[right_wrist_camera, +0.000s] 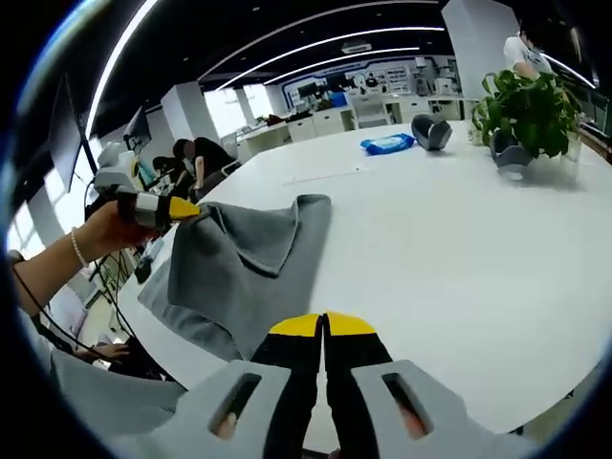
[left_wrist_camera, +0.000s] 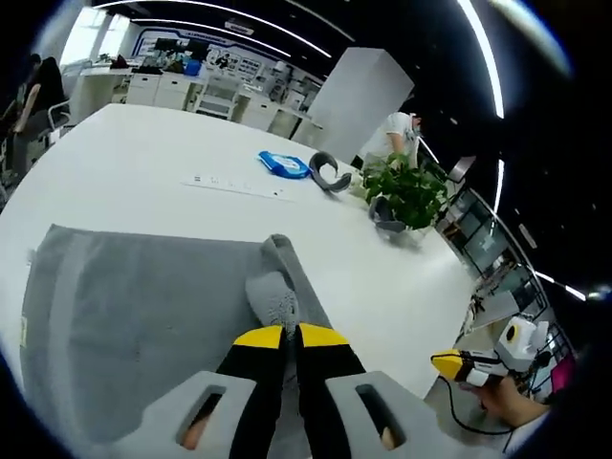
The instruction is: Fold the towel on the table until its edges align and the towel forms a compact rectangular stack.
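- Pinching a bunched fold of the grey towel (left_wrist_camera: 143, 306), the left tool (left_wrist_camera: 290, 337) has its yellow-tipped jaws clenched on the cloth; in the right gripper view the same tool (right_wrist_camera: 182, 207) holds a raised corner near the table's edge.
- Right tool (right_wrist_camera: 323, 327): jaws pressed together with nothing between them, hovering above the white table (right_wrist_camera: 459, 249), near the towel (right_wrist_camera: 244, 273) but apart from it.
- Towel position: partly spread on the table on the person's side, one portion lifted and draped from the left tool, folds sagging beneath it.
- Handling judgement: soft, light, limp cloth; it will droop and crease wherever unsupported, and should slide easily on the smooth tabletop. Not fragile.
- Grip judgement: best taken at corners or along a hem; the free corner opposite the held one looks the sensible place for the right tool, so both edges travel together.
- Fold state: edges not yet aligned, no compact stack.
- Farther out: a blue packet (left_wrist_camera: 283, 164), a dark curved object (left_wrist_camera: 330, 173) and a potted plant (left_wrist_camera: 406, 194), all well apart from the towel.
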`<action>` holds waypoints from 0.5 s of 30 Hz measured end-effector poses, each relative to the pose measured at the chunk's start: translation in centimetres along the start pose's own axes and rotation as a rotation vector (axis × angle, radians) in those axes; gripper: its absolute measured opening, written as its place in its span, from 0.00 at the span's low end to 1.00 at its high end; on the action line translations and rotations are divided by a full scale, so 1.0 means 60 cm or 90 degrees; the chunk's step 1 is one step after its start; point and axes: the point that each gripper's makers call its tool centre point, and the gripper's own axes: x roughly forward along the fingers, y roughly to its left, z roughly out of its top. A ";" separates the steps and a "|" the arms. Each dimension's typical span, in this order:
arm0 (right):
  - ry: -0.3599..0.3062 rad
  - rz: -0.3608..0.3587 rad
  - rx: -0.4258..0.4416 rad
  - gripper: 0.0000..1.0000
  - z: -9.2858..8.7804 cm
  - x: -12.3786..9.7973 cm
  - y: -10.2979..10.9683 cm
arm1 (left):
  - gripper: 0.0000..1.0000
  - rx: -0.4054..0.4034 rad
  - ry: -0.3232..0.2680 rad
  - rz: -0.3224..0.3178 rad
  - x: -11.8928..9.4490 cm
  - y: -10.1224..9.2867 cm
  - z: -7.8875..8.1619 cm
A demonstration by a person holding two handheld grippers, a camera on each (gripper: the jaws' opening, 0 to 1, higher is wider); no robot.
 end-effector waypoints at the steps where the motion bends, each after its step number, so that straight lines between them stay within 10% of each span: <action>1: 0.000 -0.001 0.002 0.00 0.000 0.000 -0.001 | 0.04 0.000 -0.001 0.001 -0.001 0.001 0.001; 15: 0.004 0.006 0.015 0.00 -0.003 0.002 0.004 | 0.04 -0.007 -0.020 0.046 -0.035 0.051 0.019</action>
